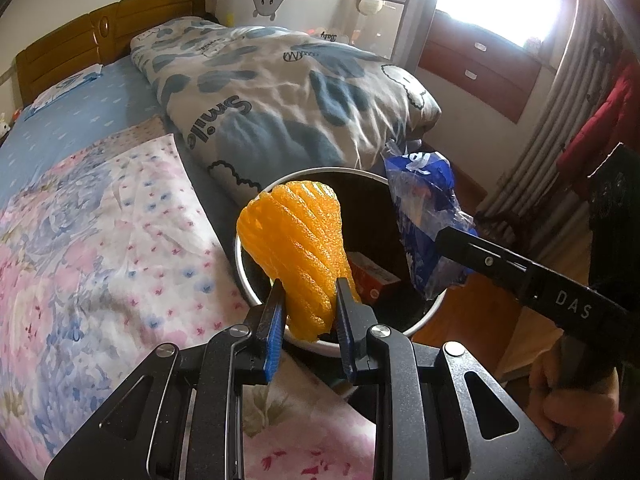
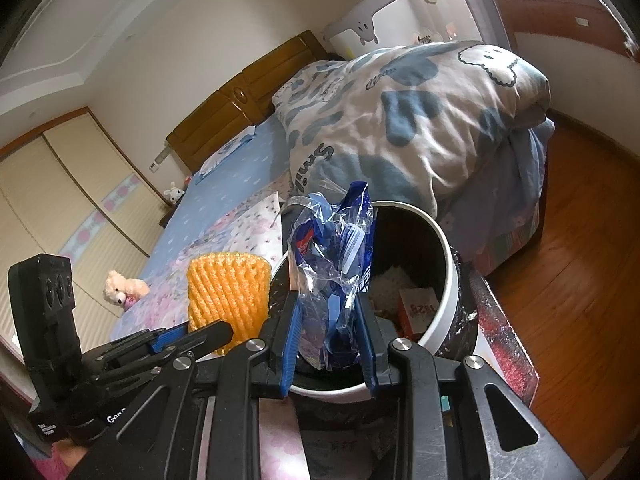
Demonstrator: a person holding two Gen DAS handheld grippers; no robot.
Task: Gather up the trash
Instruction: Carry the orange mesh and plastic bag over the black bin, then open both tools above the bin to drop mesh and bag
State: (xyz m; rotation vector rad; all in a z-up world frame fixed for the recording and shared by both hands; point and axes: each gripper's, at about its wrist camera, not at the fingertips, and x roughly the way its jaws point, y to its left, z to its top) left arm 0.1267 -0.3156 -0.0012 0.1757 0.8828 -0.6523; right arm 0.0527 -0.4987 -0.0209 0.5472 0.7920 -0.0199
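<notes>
Left wrist view: the left claw (image 1: 310,312) pinches the orange foam net (image 1: 296,248), its length rising over the near rim of the bin (image 1: 430,304).

Right wrist view: the right claw (image 2: 328,336) clamps the blue plastic wrapper (image 2: 338,264), seemingly above the bin's mouth.

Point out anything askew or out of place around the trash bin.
Nothing is spilled. The orange foam net in the left gripper and the blue plastic wrapper in the right gripper hang over the white bin, not yet dropped in.
</notes>
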